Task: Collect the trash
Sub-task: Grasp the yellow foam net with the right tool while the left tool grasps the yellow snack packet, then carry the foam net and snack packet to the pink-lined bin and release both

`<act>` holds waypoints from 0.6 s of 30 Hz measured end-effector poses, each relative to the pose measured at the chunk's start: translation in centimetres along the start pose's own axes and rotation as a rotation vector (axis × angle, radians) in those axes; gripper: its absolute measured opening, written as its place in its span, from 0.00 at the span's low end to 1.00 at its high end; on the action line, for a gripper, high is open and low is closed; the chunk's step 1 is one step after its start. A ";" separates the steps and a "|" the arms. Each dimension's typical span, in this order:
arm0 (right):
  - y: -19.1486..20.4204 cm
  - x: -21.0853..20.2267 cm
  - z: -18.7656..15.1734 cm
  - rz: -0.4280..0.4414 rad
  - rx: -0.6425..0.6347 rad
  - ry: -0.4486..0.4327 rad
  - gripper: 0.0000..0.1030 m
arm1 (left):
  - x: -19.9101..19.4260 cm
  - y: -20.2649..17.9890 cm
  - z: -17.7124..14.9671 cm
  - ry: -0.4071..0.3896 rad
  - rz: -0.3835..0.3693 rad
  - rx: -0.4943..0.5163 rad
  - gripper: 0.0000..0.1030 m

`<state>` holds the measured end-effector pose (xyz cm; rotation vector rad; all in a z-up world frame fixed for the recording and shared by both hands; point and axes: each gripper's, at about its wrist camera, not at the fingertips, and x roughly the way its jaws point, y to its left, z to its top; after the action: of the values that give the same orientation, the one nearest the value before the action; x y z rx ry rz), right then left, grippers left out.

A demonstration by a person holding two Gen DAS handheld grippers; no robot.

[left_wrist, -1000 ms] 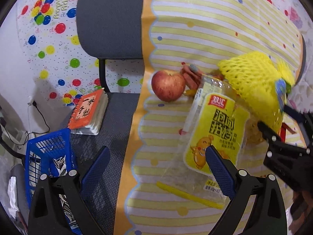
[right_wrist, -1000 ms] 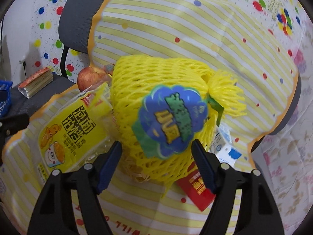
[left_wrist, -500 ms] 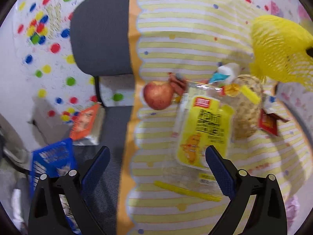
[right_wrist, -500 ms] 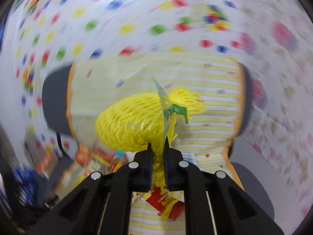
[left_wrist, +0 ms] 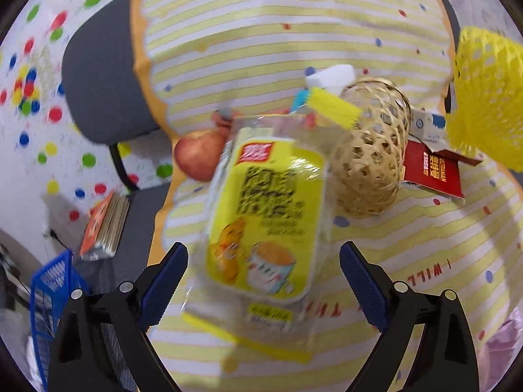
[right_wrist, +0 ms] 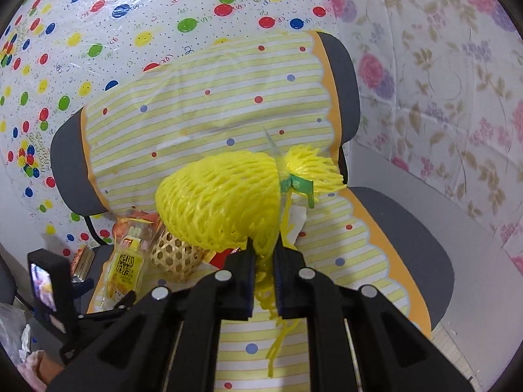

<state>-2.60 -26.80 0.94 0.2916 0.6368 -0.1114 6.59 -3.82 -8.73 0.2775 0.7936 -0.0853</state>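
Observation:
My right gripper point(right_wrist: 263, 281) is shut on a yellow foam fruit net point(right_wrist: 222, 202) and holds it up above the striped cloth point(right_wrist: 209, 104); the net also shows at the right edge of the left wrist view point(left_wrist: 487, 104). My left gripper point(left_wrist: 263, 277) is open, its jaws on either side of a yellow snack wrapper point(left_wrist: 264, 222) that lies on the cloth point(left_wrist: 425, 245). The wrapper also shows in the right wrist view point(right_wrist: 126, 271).
A wicker basket point(left_wrist: 369, 160) lies on its side beside the wrapper. An apple point(left_wrist: 197, 155), a red packet point(left_wrist: 434, 171) and a white-blue carton point(left_wrist: 425, 124) lie around it. A blue basket point(left_wrist: 49, 297) and a notebook point(left_wrist: 104, 225) are at the lower left.
My right gripper closed on the foam net and lifted it off the pile, uncovering the wicker basket. My left gripper moved in over the yellow wrapper.

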 end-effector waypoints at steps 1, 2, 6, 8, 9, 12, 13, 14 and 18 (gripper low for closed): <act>-0.1 0.0 -0.1 0.003 0.003 0.001 0.09 | 0.2 -0.5 0.1 0.000 0.018 0.016 0.90; -0.3 0.1 -0.1 0.009 0.005 0.001 0.09 | 0.5 -0.9 0.2 0.001 0.033 0.030 0.90; -0.4 0.6 -0.1 0.033 0.014 0.012 0.09 | 2.0 -2.3 0.5 -0.002 0.138 0.098 0.90; -0.4 0.8 -0.3 0.043 0.018 0.022 0.09 | 2.4 -2.1 0.3 0.002 0.168 0.112 0.90; -0.4 0.9 -0.4 0.048 0.018 0.025 0.09 | 2.6 -1.9 0.2 0.005 0.184 0.122 0.89; -0.6 0.9 -0.5 0.062 0.027 0.025 0.09 | 2.0 -0.6 0.2 -0.001 0.174 0.124 0.62; -0.7 0.8 -0.5 0.065 0.031 0.024 0.09 | 1.6 0.0 0.4 -0.002 0.165 0.116 0.58; -0.8 0.6 -0.4 0.069 0.039 0.022 0.09 | 0.9 1.1 0.7 -0.016 0.137 0.089 0.49; -1.1 -0.3 -0.2 0.080 0.049 0.002 0.09 | -1.7 5.0 2.2 -0.064 0.044 0.006 0.03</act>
<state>-3.19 -27.77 0.68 0.3641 0.6243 -0.0500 7.75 0.30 -4.99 0.2968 0.7236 -0.0548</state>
